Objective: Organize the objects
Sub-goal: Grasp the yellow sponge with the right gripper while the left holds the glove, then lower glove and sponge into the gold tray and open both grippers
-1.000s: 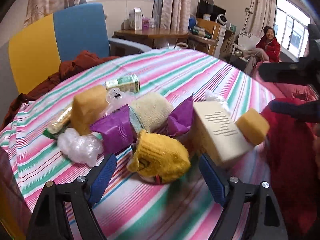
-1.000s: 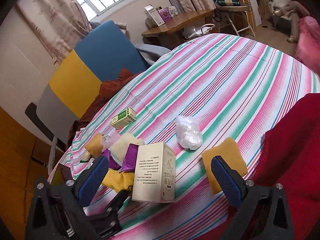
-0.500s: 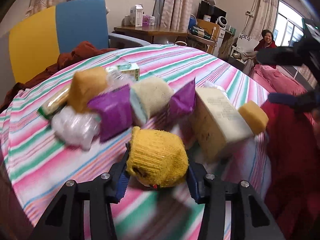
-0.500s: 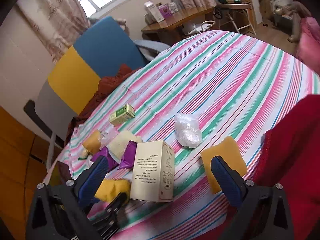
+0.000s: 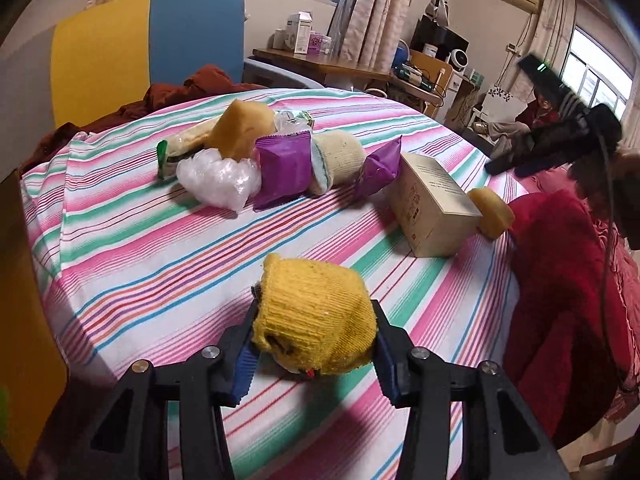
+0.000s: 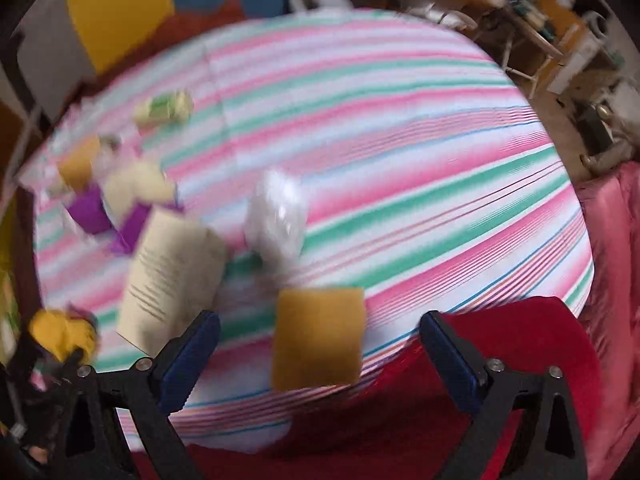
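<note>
My left gripper (image 5: 315, 322) is shut on a yellow knitted piece (image 5: 312, 296), held over the near part of the striped table (image 5: 140, 248) and apart from the pile. That pile holds two purple packets (image 5: 284, 172), a cream knitted roll (image 5: 340, 156), a plastic wad (image 5: 218, 178) and a beige box (image 5: 434, 204). My right gripper (image 6: 319, 320) is open above a yellow sponge (image 6: 318, 336), which lies between its fingers at the table's edge. This view is blurred. The right gripper (image 5: 548, 148) also shows at the right of the left wrist view.
A second plastic wad (image 6: 276, 220) and the beige box (image 6: 176, 276) lie just beyond the sponge. A small green box (image 6: 164, 110) sits farther back. Red cloth (image 6: 480, 360) hangs at the table's near right edge. A yellow-and-blue chair (image 5: 148, 48) stands behind.
My left gripper went from open to shut on the yellow knitted piece and drew it back from the pile. My right gripper moved down and forward over the yellow sponge.
</note>
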A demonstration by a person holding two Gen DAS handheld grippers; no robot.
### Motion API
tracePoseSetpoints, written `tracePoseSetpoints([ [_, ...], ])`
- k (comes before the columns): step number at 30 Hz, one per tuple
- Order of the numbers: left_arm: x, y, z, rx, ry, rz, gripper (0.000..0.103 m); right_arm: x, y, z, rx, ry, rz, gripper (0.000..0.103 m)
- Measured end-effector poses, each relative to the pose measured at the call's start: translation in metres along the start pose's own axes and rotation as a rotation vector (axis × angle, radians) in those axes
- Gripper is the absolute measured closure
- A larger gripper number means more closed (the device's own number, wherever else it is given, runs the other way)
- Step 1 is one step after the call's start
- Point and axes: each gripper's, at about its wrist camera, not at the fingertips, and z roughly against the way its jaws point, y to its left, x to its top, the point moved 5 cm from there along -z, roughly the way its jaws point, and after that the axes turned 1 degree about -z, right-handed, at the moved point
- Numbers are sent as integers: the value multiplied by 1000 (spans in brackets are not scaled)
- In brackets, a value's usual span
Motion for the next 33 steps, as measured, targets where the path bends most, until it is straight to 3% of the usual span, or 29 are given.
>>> tracePoseSetpoints([
  [1, -1, 0, 1, 1, 1, 2, 53, -2, 2, -8, -16, 25, 12, 7],
  [2, -1, 0, 3, 2, -1, 0, 53, -4, 5, -18, -21, 61, 25, 17],
  [3, -1, -1, 5, 3, -5, -3, 53, -5, 7, -24, -30, 84, 32, 35],
  [5, -2, -1, 12, 3, -12, -9, 53, -7, 5, -29, -82, 103, 45, 47],
  [13, 4, -5, 41, 13, -69, -20, 53, -14, -3, -5, -77, -14, -3, 50],
  [17, 6, 0, 62, 28, -106, -1, 53, -16, 1, 32, -100, -137, -24, 50],
  [20, 10, 8, 83, 46, -145, 30, 53, -9, 19, 72, -44, -258, -6, 50],
  [26, 14, 42, 130, 120, -228, 125, 53, 4, 116, 117, 137, -410, 123, 50],
  [33, -6, 111, 186, 265, -295, 283, 53, -13, 250, 134, 347, -447, 302, 49],
])
